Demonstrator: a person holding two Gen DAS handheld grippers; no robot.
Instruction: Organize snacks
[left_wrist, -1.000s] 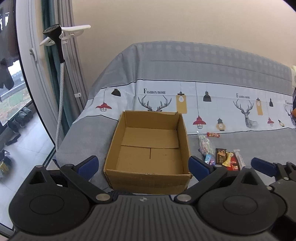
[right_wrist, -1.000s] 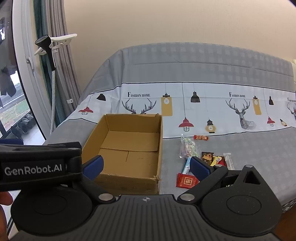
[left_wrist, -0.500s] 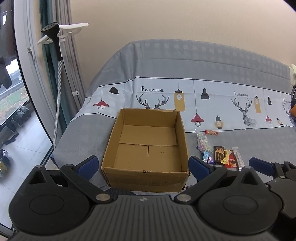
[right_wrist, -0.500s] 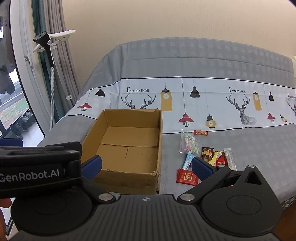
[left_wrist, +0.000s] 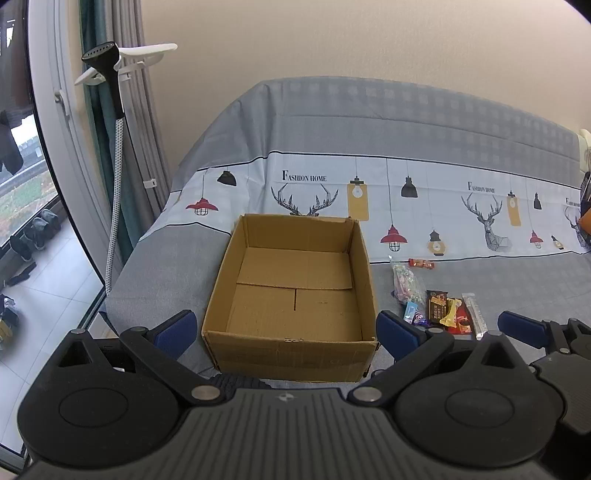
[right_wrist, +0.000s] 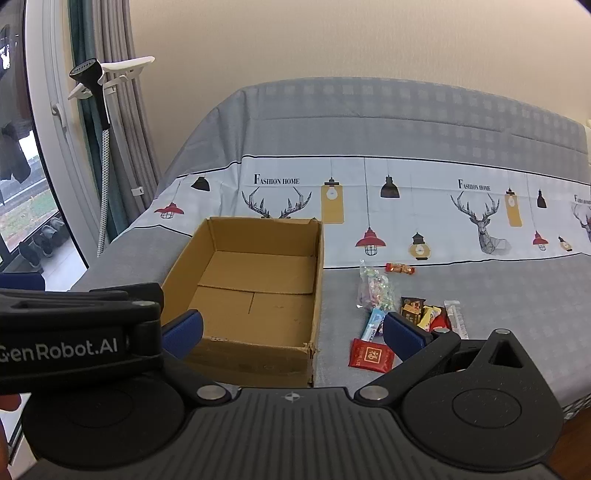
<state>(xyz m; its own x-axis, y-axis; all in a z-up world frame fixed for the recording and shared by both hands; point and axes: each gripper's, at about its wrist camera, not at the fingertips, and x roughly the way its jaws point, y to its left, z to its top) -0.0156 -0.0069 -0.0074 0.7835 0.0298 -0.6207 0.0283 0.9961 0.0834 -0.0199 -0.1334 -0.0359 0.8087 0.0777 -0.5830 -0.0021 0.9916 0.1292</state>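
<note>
Left gripper (left_wrist: 284, 330) is held level at lower frame, jaws spread wide, nothing gripped. Right gripper (right_wrist: 291, 332) likewise spread, empty. One open cardboard box (left_wrist: 295, 288) is seen at centre. Seven snack packets (right_wrist: 402, 306) are counted right of it on the bedspread (right_wrist: 480, 295), one red packet (right_wrist: 371, 355) nearest.

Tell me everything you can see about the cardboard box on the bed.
The cardboard box is plain brown corrugated card, open at the top with no top flaps showing. It is empty: only the folded bottom flaps show, their seams visible. It sits upright on the grey printed bedsheet near the bed's left end. The near right corner looks slightly frayed. The snack packets lie apart to its right; neither gripper touches it.
</note>
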